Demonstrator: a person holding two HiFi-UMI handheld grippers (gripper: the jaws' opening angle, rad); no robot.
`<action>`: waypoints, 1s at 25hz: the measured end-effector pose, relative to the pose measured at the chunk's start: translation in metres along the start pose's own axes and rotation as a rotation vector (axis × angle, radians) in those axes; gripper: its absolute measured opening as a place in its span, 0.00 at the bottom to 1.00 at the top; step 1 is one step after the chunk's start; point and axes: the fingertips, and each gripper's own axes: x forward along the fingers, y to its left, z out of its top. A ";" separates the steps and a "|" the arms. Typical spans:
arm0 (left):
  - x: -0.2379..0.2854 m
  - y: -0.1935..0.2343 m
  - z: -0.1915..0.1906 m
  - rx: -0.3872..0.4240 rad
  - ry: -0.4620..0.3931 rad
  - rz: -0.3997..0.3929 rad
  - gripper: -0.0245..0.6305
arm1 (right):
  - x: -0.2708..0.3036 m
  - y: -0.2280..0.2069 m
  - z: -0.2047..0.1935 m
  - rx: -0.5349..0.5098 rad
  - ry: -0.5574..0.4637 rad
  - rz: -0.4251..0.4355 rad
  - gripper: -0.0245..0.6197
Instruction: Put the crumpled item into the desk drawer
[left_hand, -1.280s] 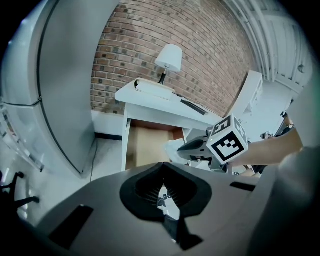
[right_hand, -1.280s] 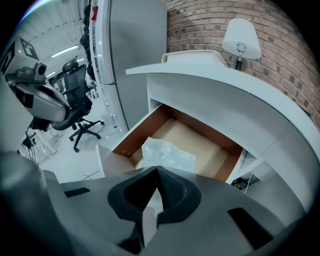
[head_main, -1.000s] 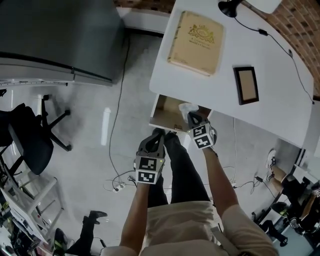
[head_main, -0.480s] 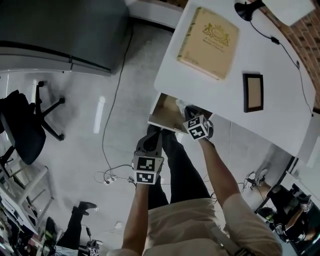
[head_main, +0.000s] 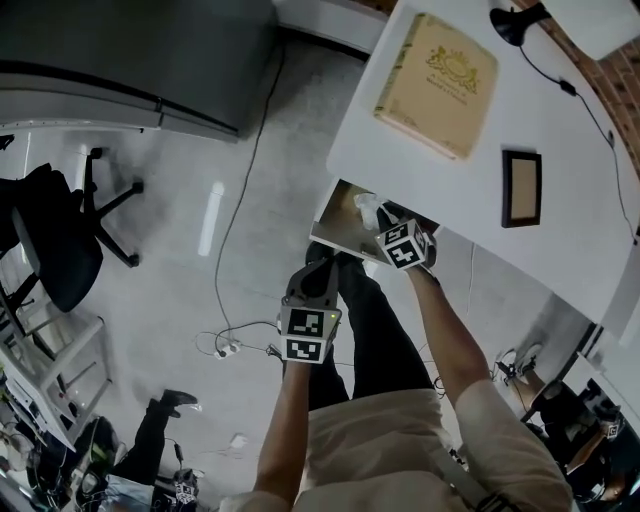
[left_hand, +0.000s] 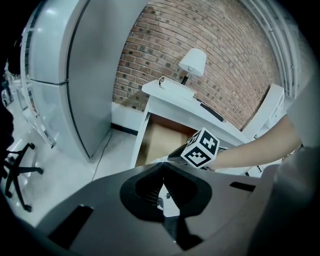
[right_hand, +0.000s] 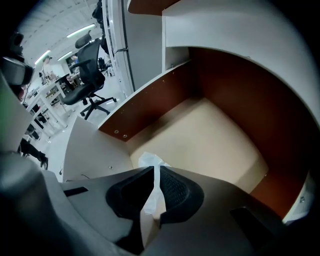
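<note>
Right claw (right_hand: 156, 168) pinches the crumpled paper (right_hand: 147, 160) and has come in over the open drawer (right_hand: 220, 135) of the desk (head_main: 430, 150). It probably just needs to let go. Left claw (left_hand: 163, 166) stays pressed together, empty.

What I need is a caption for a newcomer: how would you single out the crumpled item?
Find the white desk bearing a tan book; its brown drawer stands open beneath the front edge. Over that drawer the right tongs pinch the crumpled item: a thin white wad, the only pale, wrinkled thing against the bare wood.
</note>
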 end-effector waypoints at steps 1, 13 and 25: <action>-0.001 -0.001 0.002 -0.002 -0.001 0.000 0.06 | -0.004 -0.001 0.000 0.004 0.000 -0.005 0.13; -0.021 -0.033 0.028 0.135 0.006 -0.070 0.06 | -0.089 0.015 0.005 0.176 -0.078 -0.053 0.13; -0.053 -0.092 0.035 0.296 0.078 -0.187 0.06 | -0.237 0.054 0.012 0.425 -0.272 -0.160 0.14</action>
